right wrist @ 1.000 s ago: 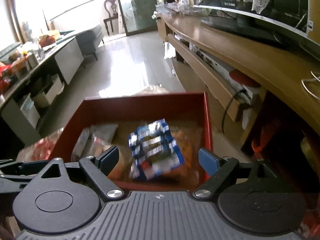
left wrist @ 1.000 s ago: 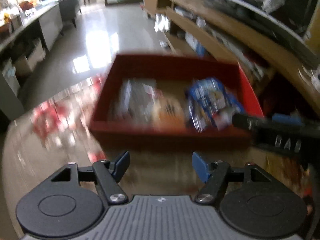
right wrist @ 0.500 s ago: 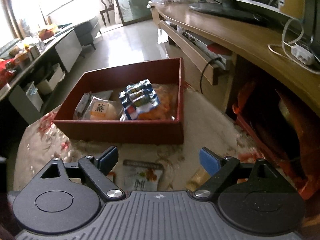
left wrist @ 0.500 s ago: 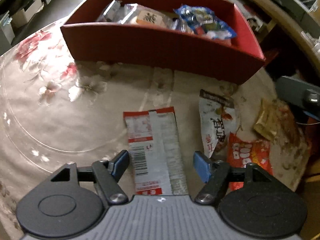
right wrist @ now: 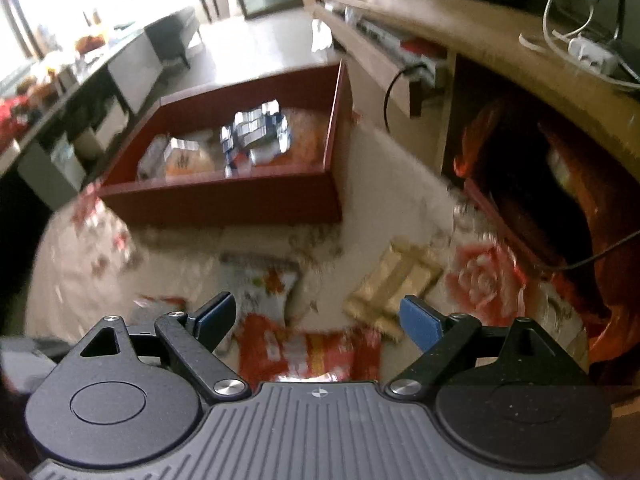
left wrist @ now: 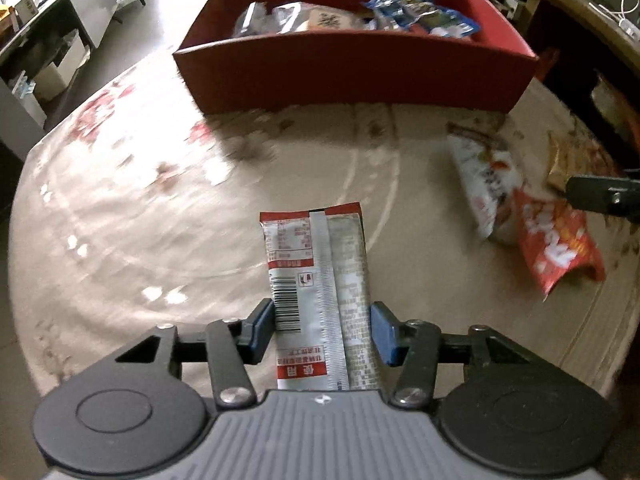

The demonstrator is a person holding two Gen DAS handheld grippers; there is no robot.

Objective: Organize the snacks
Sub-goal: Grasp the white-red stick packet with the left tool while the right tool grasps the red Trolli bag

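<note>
A red box [left wrist: 352, 68] holding several snack packs stands at the far side of the round floral table [left wrist: 120, 208]; it also shows in the right wrist view [right wrist: 224, 200]. My left gripper [left wrist: 322, 330] is shut on a red and silver snack packet [left wrist: 316, 280], its blue pads against the packet's two edges. My right gripper [right wrist: 316, 320] is open and empty above a red-orange packet [right wrist: 308, 354]. A white packet [right wrist: 260, 288] and a gold packet [right wrist: 392, 284] lie just beyond it.
The white packet [left wrist: 486, 184] and red-orange packet [left wrist: 556, 248] lie to the right of my left gripper, with the right gripper's tip [left wrist: 604, 198] over them. A wooden TV bench [right wrist: 440, 28] runs along the right. Low cabinets [right wrist: 132, 64] stand far left.
My left gripper has come down onto the red and silver packet and closed on it. My right gripper has pulled back from the box and lowered over the loose packets.
</note>
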